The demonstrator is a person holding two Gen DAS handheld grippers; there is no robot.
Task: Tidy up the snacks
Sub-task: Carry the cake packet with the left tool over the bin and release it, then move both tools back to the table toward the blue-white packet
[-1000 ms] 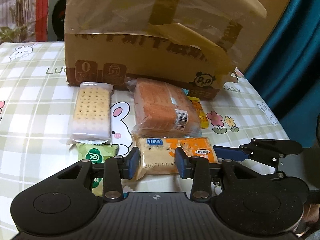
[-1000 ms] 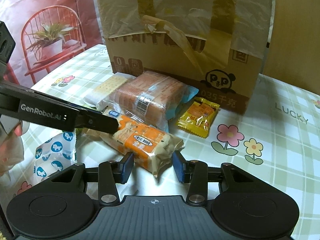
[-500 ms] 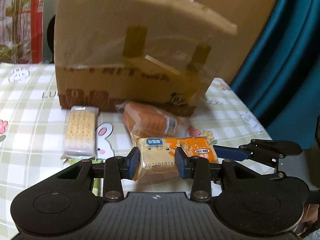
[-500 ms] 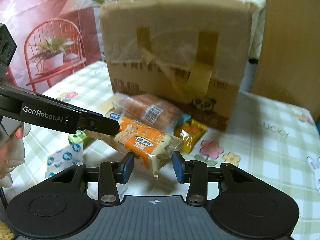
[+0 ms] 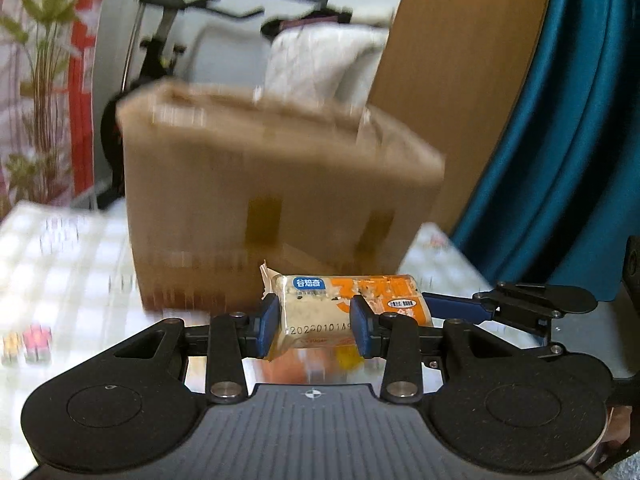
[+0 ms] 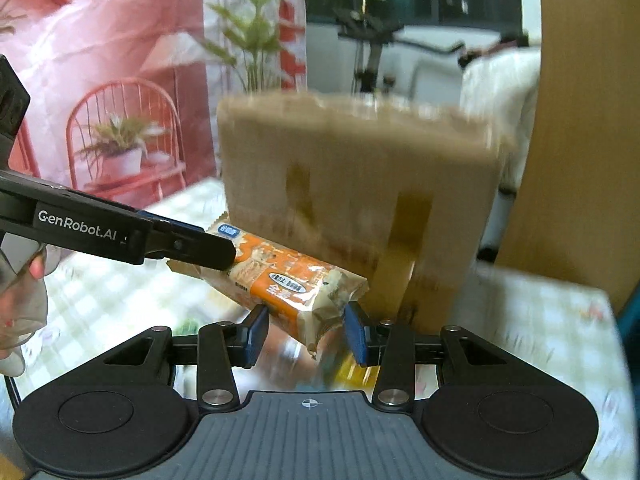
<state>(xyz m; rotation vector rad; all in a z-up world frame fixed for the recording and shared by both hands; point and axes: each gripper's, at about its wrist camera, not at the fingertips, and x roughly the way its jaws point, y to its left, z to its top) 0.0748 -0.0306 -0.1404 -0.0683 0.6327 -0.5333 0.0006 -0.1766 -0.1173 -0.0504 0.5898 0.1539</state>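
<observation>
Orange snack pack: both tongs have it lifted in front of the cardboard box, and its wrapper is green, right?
Not quite: the snack pack is orange with a clear end, not green, as the right wrist view shows. The rest holds: the left tongs and right tongs grip opposite ends, in front of the cardboard box.

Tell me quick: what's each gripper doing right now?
Left gripper: shut on one end of the orange cracker pack.
Right gripper: shut on the other end of that pack.
</observation>
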